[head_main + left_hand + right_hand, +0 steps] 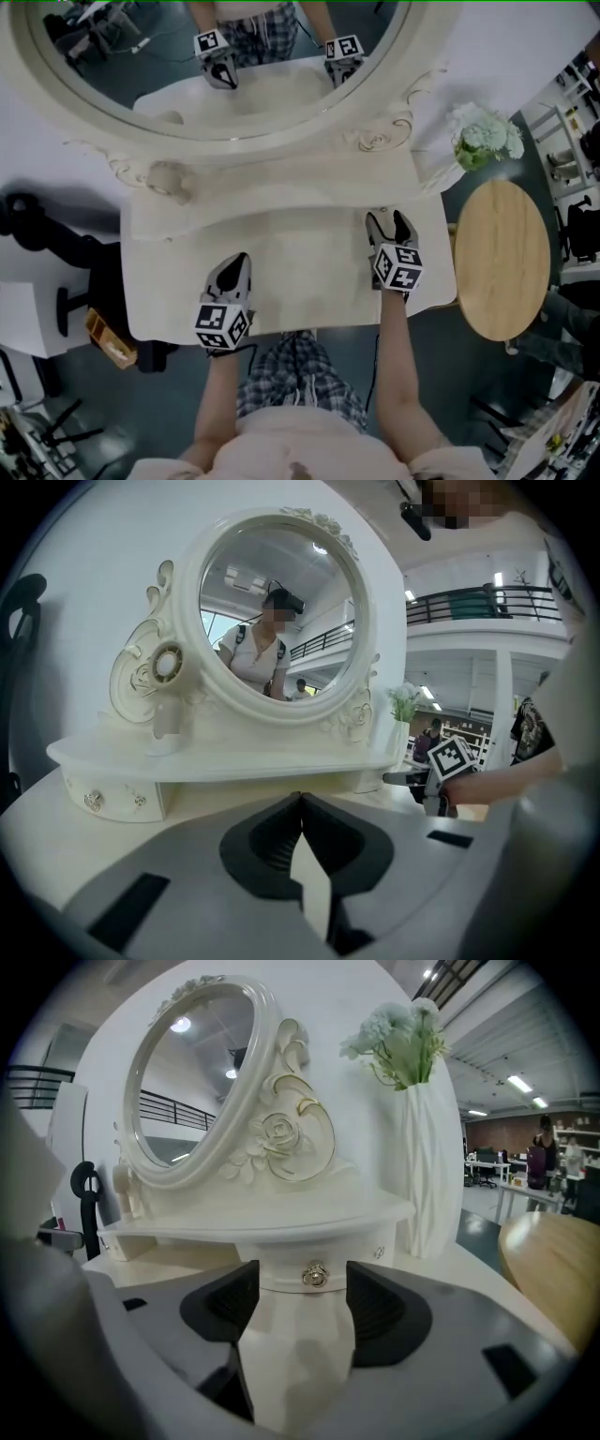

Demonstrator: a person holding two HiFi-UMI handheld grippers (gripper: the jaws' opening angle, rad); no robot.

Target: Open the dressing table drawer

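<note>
The white dressing table [291,281] has an oval mirror [216,84] and a raised shelf [272,1222]. A small drawer [281,1281] with a gold knob [314,1276] sits under the shelf's right end. My right gripper [302,1277] points straight at that knob, jaws open, and the knob shows in the gap without the pads touching it. From the head view, the right gripper [390,221] reaches the shelf's right end. My left gripper [300,801] is shut and empty, hovering over the tabletop at front left [236,264]. Another small drawer [112,801] sits under the left end.
A white vase of pale flowers [422,1138] stands right of the drawer, at the table's back right corner [483,141]. A round wooden side table [502,258] is to the right. A black chair [37,234] stands at the left. A person's checked trousers [295,375] are at the front edge.
</note>
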